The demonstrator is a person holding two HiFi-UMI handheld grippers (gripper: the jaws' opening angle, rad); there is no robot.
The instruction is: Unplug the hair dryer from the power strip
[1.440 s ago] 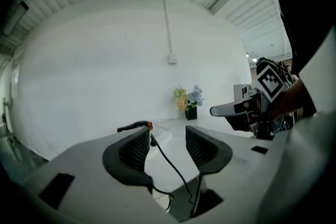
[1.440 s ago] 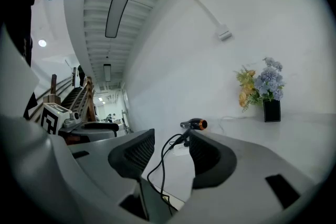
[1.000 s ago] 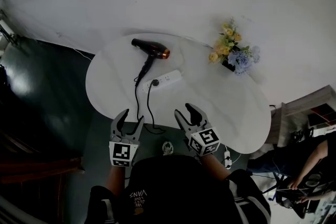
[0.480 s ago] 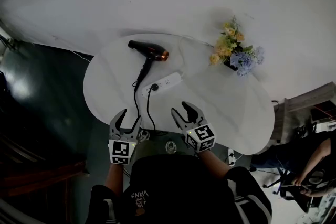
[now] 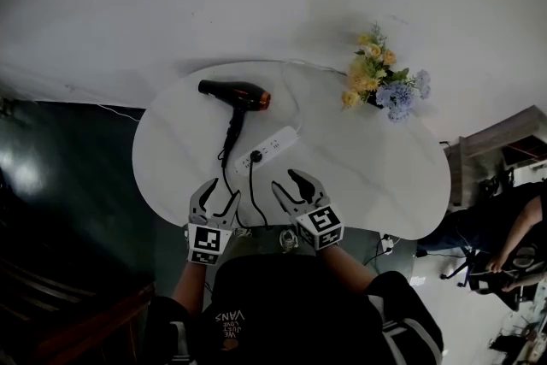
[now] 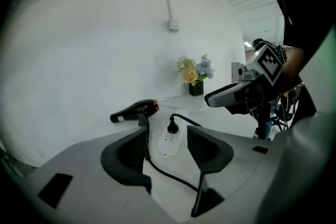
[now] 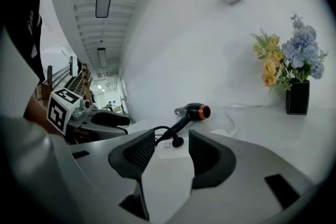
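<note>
A black hair dryer (image 5: 235, 93) with an orange ring lies at the back left of the white round table (image 5: 367, 175). Its black cord loops over the front edge and back to a black plug (image 5: 255, 156), which sits in the white power strip (image 5: 269, 148). My left gripper (image 5: 216, 195) hovers open at the table's front edge, just left of the cord. My right gripper (image 5: 291, 182) is open beside it, a little short of the strip. In the left gripper view the plug (image 6: 171, 126) and strip (image 6: 168, 143) show between the jaws, farther off. The right gripper view shows the plug (image 7: 177, 140) and dryer (image 7: 193, 112) ahead.
A black vase of yellow and blue flowers (image 5: 385, 85) stands at the table's back right. The strip's white cable (image 5: 295, 103) curves toward the back. A person (image 5: 504, 244) is at the far right. Dark floor (image 5: 77, 184) lies left of the table.
Both grippers have moved forward and down, from in front of the table to over its front edge, nearer the power strip. Their jaws stay open as before.
</note>
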